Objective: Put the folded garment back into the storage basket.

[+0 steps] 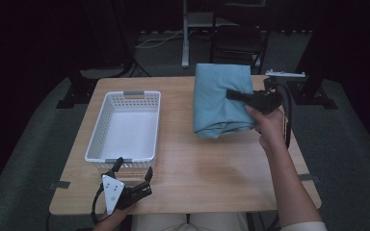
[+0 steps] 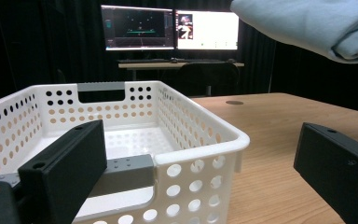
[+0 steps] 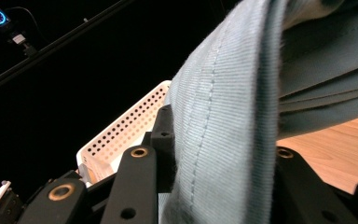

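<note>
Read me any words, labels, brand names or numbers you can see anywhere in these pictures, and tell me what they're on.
No text can be read.
Two monitors in the left gripper view: graphics too small and blurred to read.
White basket, folded blue cloth, wooden table: no lettering or labels.
Both grippers: no readable markings.

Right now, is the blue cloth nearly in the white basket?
Folding looks done: the light blue folded cloth is a neat bundle. In hand: the right gripper is shut on it, lifting it off the wooden table. Left: carrying it into the empty white perforated plastic basket. The left gripper waits, open.
</note>
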Demonstrator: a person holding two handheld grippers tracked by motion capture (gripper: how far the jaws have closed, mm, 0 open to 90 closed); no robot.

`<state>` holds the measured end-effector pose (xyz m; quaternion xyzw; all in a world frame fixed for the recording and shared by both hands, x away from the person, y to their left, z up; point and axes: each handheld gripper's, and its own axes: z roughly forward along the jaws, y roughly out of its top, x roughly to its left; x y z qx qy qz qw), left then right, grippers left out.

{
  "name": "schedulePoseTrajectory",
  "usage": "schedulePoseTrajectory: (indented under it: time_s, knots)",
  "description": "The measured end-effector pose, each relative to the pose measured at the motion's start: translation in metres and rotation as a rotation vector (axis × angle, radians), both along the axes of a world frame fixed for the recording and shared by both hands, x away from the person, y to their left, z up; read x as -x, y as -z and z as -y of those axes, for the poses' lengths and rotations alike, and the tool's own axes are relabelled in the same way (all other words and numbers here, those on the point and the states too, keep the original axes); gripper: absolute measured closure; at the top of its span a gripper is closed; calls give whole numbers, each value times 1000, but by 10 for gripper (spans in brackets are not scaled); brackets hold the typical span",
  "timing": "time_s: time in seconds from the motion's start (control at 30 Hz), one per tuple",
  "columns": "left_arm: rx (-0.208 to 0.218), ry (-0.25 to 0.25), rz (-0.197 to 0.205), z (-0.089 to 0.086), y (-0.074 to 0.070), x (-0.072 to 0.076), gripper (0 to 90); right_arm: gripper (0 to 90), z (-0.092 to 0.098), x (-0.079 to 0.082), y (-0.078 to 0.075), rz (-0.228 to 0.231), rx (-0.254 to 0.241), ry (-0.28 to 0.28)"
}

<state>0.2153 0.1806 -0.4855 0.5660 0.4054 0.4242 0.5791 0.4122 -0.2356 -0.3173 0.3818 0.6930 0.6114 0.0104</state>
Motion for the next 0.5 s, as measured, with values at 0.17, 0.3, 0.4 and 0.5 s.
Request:
schedulePoseTrajectory:
  time_s: [0.17, 0.3, 0.4, 0.5]
  knots:
    - [0, 1, 0, 0, 0, 0, 37, 689, -13, -2, -2, 6, 0, -19]
    - [0, 1, 1, 0, 0, 0, 37, 689, -23, -4, -4, 11, -5, -36]
    - [0, 1, 1, 0, 0, 0, 37, 688, -31, -5, -4, 12, -7, -46]
    - [0, 1, 1, 0, 0, 0, 37, 688, -38, -7, -3, 7, -11, -56]
